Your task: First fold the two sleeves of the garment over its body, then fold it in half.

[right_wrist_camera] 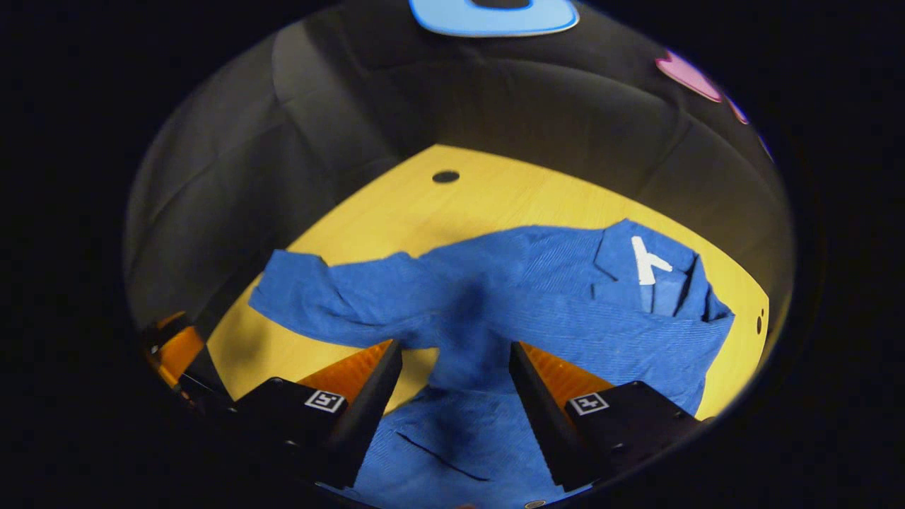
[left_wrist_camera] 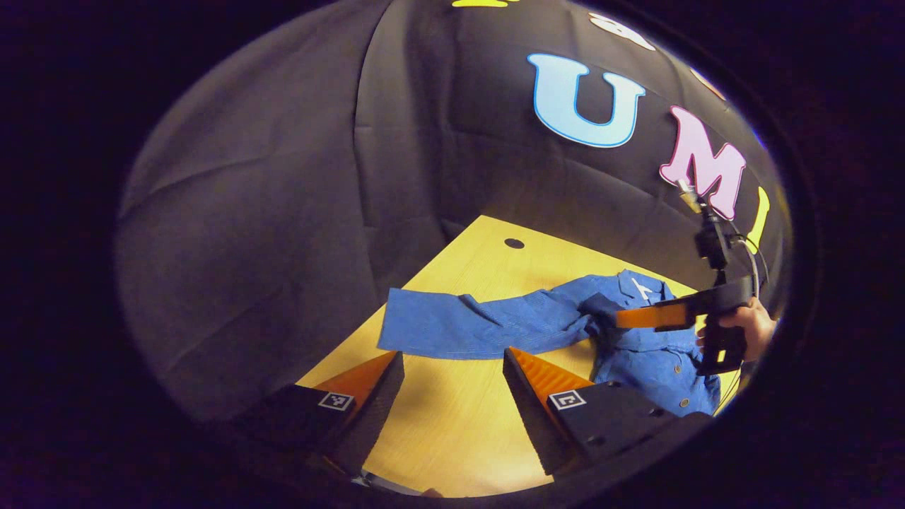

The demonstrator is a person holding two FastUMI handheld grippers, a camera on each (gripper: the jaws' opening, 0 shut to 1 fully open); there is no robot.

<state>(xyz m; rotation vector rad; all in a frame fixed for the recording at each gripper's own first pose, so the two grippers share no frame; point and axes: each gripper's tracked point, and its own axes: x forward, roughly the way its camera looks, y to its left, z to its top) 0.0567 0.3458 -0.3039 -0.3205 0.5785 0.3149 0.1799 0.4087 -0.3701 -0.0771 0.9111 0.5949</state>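
Observation:
A blue button-up garment (right_wrist_camera: 565, 304) lies on the yellow table (right_wrist_camera: 495, 198), collar with a white tag (right_wrist_camera: 647, 261) at the far right. One sleeve (left_wrist_camera: 452, 325) stretches out flat to the left. My right gripper (right_wrist_camera: 456, 350) is open and hovers over the garment's body, just below where that sleeve joins; nothing is pinched. My left gripper (left_wrist_camera: 452, 360) is open above bare table, just short of the sleeve's near edge. In the left gripper view the right gripper (left_wrist_camera: 626, 316) hangs over the garment's chest, held by a hand (left_wrist_camera: 753, 325). The other sleeve is hidden.
The table has a round hole (left_wrist_camera: 514, 243) near its far edge and small holes (right_wrist_camera: 759, 322) by the right edge. Black cloth walls close in behind and to the left. Bare wood (left_wrist_camera: 452, 431) lies in front of the sleeve.

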